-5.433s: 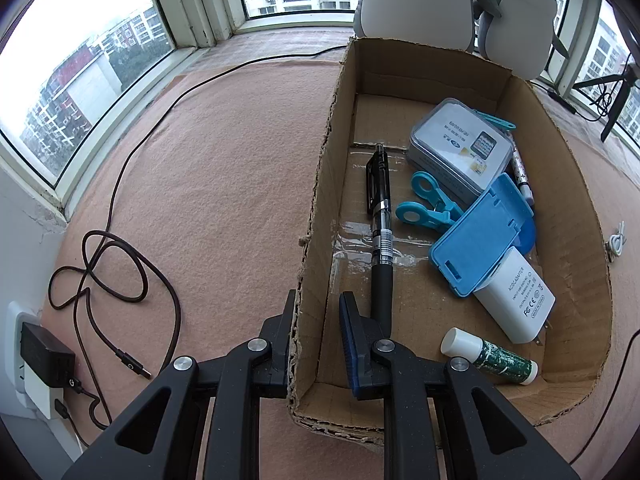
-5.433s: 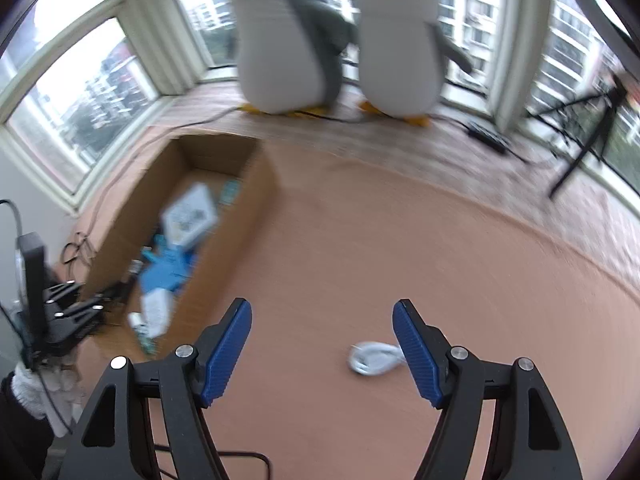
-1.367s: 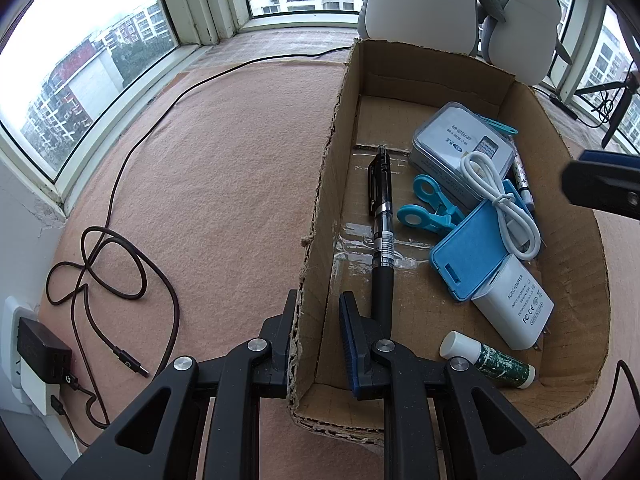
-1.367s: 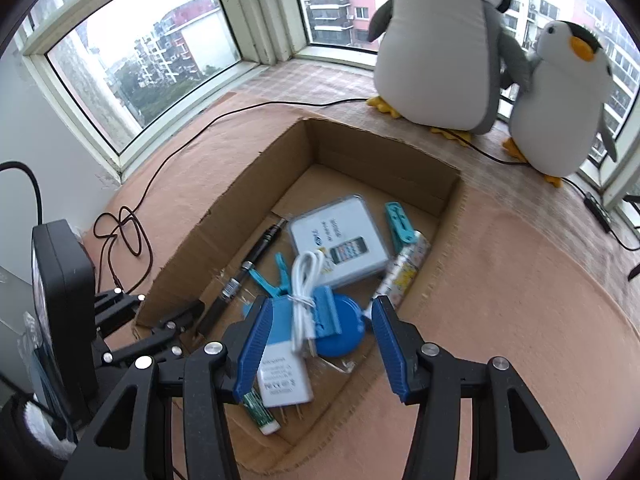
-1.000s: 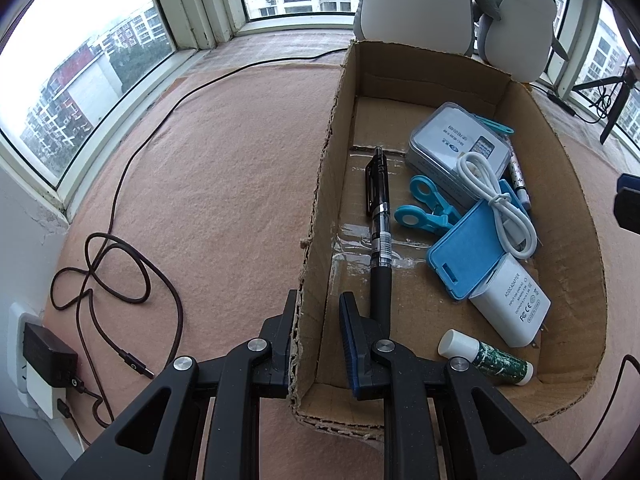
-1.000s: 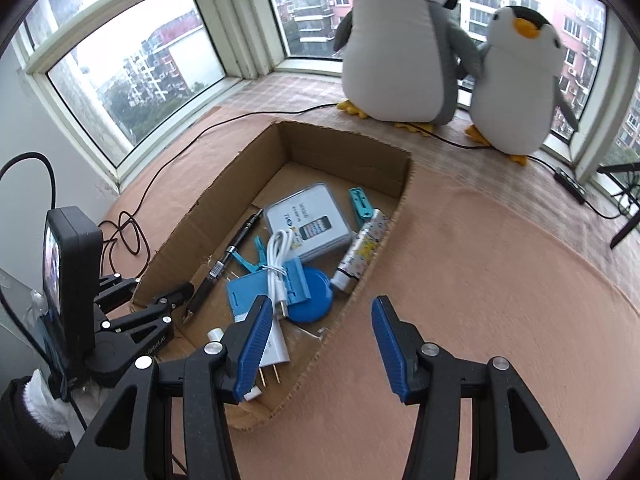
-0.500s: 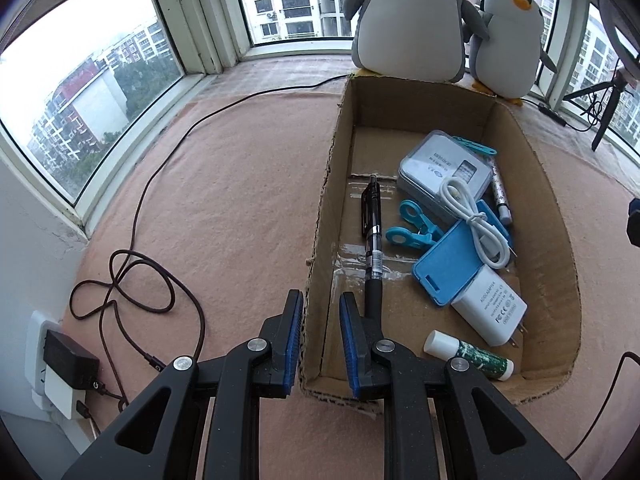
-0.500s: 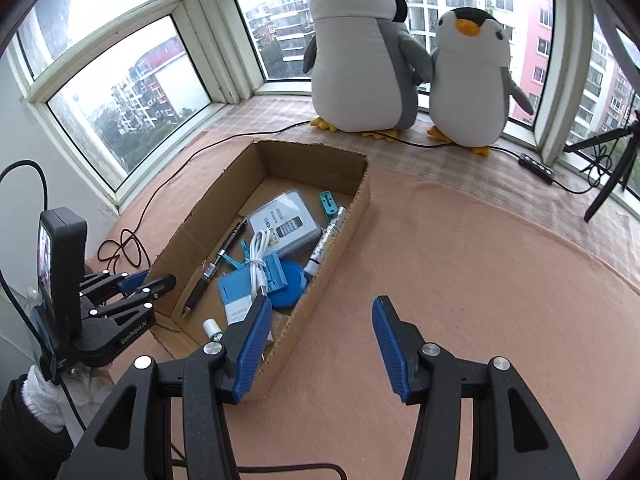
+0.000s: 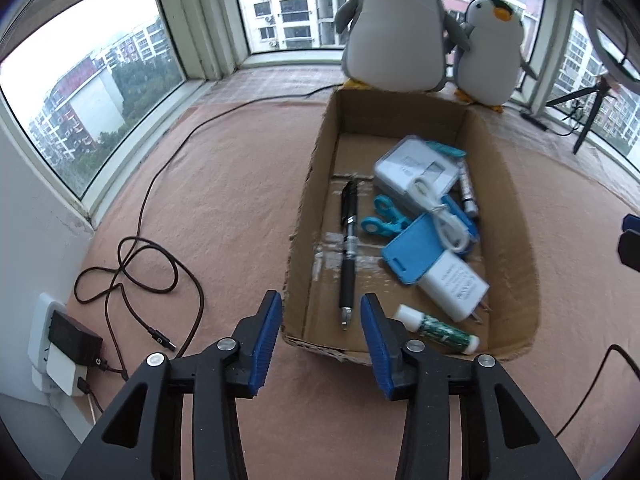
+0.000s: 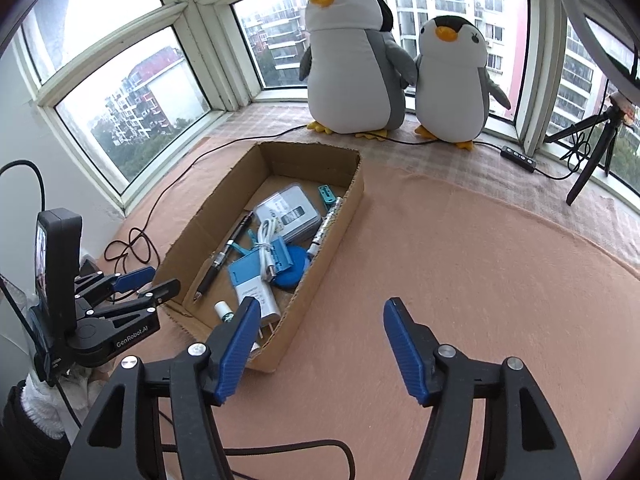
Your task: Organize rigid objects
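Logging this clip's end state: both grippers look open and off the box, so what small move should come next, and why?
Probably just back both grippers away and stop. The left gripper and right gripper are open and hold nothing. The pen, white cable and charger all lie inside the box, and no loose item shows on the mat in either view.

left hand-held gripper (image 9: 320,320) released box wall (image 9: 298,240), opened, backed off

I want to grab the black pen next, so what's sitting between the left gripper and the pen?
In the left wrist view, only the cardboard box's low near wall stands between the open left gripper and the black pen lying inside.
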`<state>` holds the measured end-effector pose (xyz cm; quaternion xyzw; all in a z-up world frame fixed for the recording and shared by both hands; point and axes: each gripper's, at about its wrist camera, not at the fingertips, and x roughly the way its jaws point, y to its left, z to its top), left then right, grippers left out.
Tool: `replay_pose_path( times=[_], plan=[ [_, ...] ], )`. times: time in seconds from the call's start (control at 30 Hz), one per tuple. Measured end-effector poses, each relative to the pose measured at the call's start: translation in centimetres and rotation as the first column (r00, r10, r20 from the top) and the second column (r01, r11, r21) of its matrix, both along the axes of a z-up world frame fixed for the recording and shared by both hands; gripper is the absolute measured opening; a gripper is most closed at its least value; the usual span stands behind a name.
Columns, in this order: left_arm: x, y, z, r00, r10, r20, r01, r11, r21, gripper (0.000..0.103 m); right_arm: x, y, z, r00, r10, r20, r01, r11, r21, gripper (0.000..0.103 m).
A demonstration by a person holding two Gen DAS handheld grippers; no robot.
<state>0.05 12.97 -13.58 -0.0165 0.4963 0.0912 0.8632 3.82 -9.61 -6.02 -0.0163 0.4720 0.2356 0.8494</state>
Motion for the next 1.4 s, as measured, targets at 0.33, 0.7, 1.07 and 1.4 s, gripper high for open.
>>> replay_pose_path(
  times=[0.33,0.7,1.07,1.4],
  plan=[
    [-1.5,-2.5,4.1,0.995,-0.041,0.089,0.04,0.999,0.016,0.057,-1.7,-0.5,2.6,0.997,-0.02,0.071,0.019,1.0,0.016,0.063],
    [-2.2,-3.3,5.6,0.992,-0.049,0.113,0.047,0.999,0.024,0.068,-2.9,-1.3,3.2,0.994,-0.046,0.096,0.045,0.999,0.011,0.064],
    [-2.6,-3.4,6.4,0.992,-0.035,0.122,0.031,0.999,0.028,0.08,-3.5,-1.8,3.8,0.992,-0.061,0.108,0.059,0.998,0.023,0.064],
    [-3.2,-3.9,7.8,0.987,-0.038,0.158,0.032,0.999,0.042,0.082,-4.2,-2.2,4.5,0.987,-0.081,0.137,0.077,0.997,0.03,0.064]
  ],
)
